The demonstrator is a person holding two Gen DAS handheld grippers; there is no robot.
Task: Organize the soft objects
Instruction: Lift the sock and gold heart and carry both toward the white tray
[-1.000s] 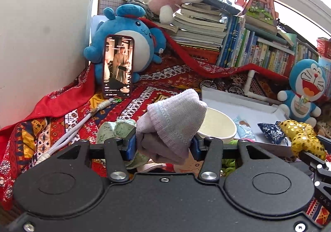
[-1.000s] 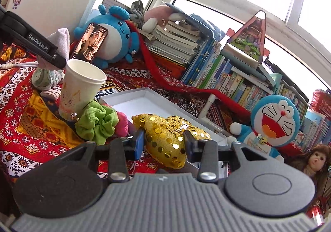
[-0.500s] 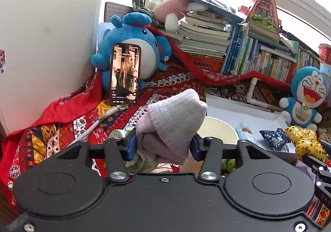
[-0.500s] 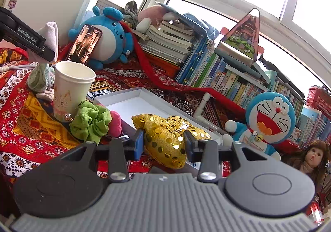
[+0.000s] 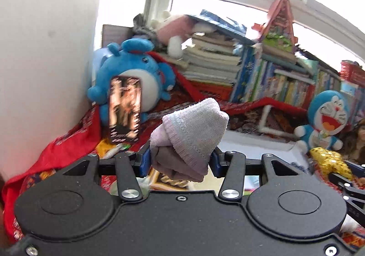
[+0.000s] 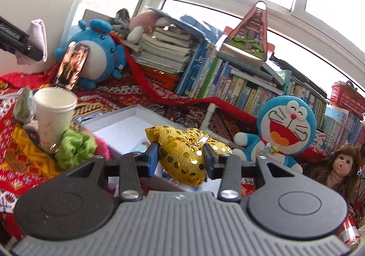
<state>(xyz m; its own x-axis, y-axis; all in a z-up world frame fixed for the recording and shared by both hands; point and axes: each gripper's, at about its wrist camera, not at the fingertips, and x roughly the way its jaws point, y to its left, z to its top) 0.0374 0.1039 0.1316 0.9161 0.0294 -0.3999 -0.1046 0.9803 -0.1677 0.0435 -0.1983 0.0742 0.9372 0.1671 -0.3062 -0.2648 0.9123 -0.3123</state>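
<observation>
my left gripper [image 5: 180, 161]: clamped on rolled grey sock [image 5: 190, 134] | my right gripper [image 6: 180, 159]: pinching gold sequin pouch [image 6: 186, 152], contact seemingly firm

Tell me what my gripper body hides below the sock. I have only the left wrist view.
Observer: A white paper cup, standing upright on the patterned cloth.
Operator: Name what lies against it.
Observer: A green scrunchie touches its base, on the side toward the white box.
Operator: Check the right gripper's grip.
Observer: The right gripper has both pads pressed on the gold heart.
</observation>
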